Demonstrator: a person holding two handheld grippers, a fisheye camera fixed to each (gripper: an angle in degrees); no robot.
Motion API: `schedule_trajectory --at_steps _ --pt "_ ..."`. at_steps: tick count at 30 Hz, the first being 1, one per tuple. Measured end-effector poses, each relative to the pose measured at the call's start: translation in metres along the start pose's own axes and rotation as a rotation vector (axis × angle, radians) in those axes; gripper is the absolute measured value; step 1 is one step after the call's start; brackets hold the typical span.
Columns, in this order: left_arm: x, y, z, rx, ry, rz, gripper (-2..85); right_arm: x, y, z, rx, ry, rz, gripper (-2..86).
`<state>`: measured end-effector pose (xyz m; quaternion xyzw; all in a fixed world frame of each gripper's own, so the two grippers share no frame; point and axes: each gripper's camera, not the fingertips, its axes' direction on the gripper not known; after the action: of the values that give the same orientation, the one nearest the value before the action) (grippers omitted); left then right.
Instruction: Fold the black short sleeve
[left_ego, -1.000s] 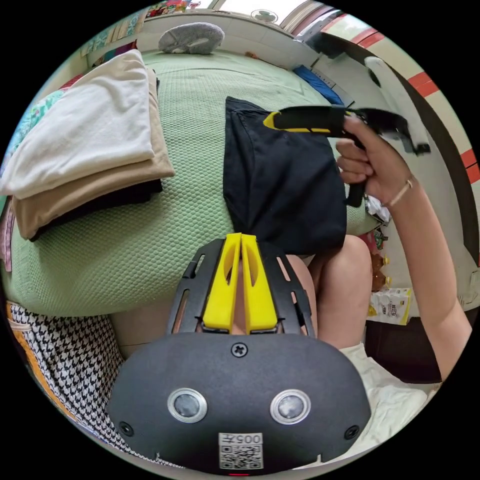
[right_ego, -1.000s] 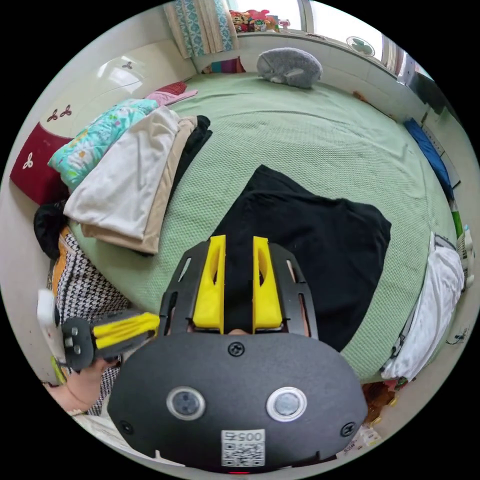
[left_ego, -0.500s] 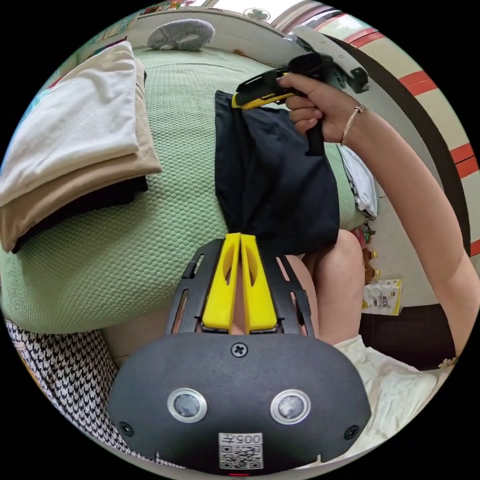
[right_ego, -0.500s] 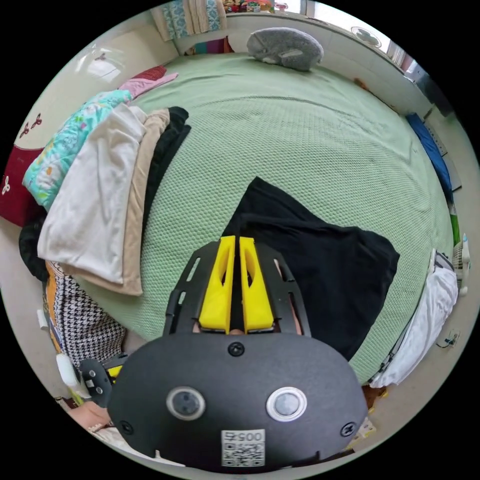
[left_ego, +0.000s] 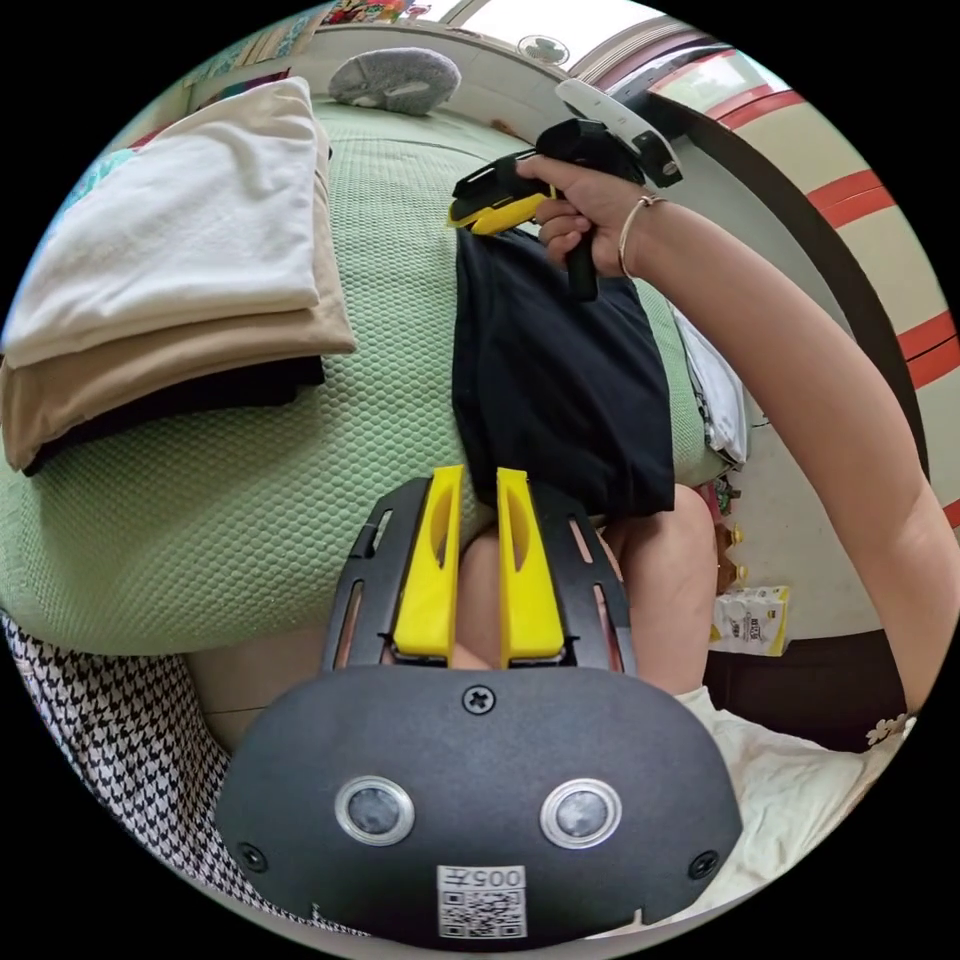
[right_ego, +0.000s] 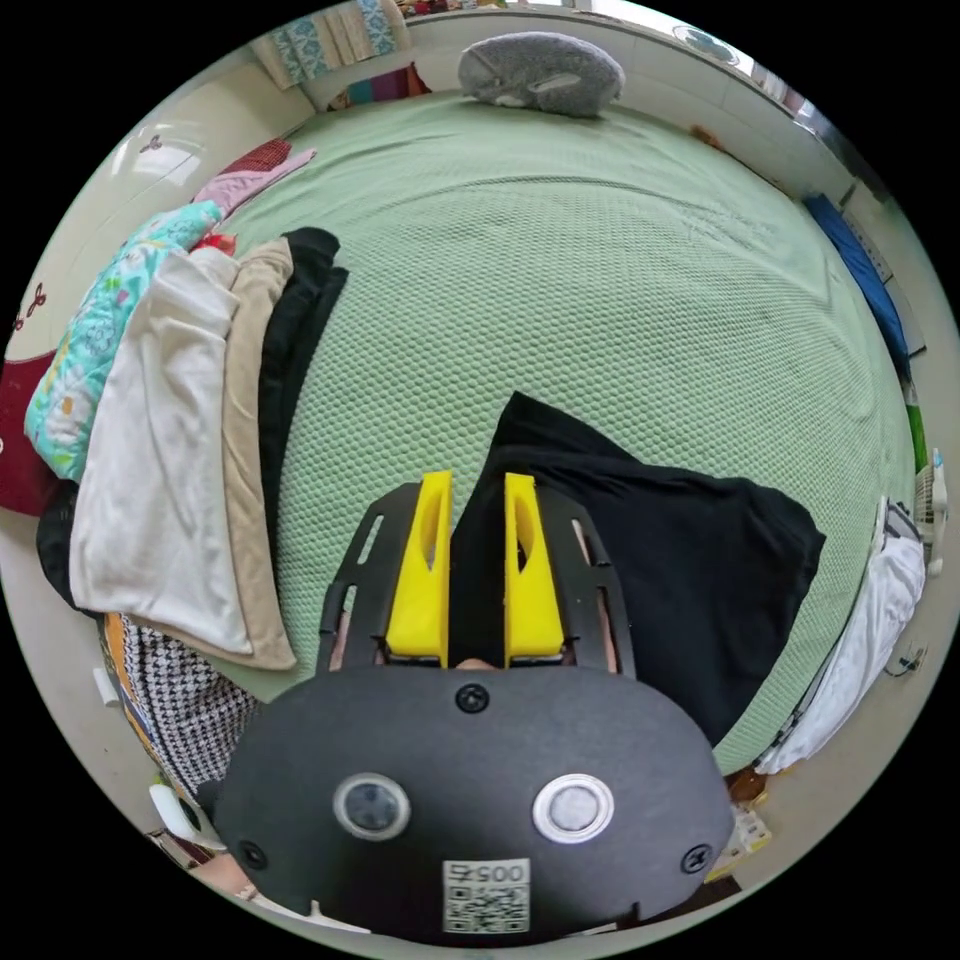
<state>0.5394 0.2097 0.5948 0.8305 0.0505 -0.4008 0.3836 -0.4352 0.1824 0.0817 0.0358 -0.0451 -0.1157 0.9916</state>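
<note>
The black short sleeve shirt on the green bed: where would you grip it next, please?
Probably the near hem corner of the black short sleeve shirt overhanging the bed edge, approached from the person's side: the left gripper sits open just below it, and the hanging fabric is free.

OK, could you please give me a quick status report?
Left hand-held gripper open. Right hand-held gripper open over black shirt, folded on green bed. Nothing in the way.

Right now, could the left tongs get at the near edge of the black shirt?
Probably yes. The left tongs are open, with their tips just short of the black shirt where it hangs over the green bed edge. Nothing lies between them, and the right tongs are at its far end.
</note>
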Motion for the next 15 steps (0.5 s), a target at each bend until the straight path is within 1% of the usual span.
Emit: schedule_trajectory --at_steps 1,3,5,9,13,15 --pt "0.003 -0.003 0.003 -0.011 0.007 0.000 7.3 -0.004 0.000 0.002 -0.005 0.051 -0.022 4.4" --pt "0.011 -0.007 0.007 -0.026 0.010 0.008 7.1 -0.008 0.000 0.003 -0.010 0.085 -0.030 3.9" --pt "0.023 -0.013 0.012 -0.056 -0.007 0.021 5.3 -0.007 0.001 0.000 -0.012 0.139 -0.012 0.8" --pt "0.044 -0.016 0.011 -0.065 -0.038 0.037 2.9 0.004 0.009 -0.013 0.009 0.078 -0.022 -1.0" --pt "0.076 -0.012 -0.004 -0.021 -0.018 0.064 1.6 0.030 0.031 -0.056 0.089 -0.041 0.013 -1.3" --pt "0.095 -0.009 -0.015 0.009 0.001 0.088 1.3 0.042 0.043 -0.078 0.125 -0.041 0.015 -1.4"
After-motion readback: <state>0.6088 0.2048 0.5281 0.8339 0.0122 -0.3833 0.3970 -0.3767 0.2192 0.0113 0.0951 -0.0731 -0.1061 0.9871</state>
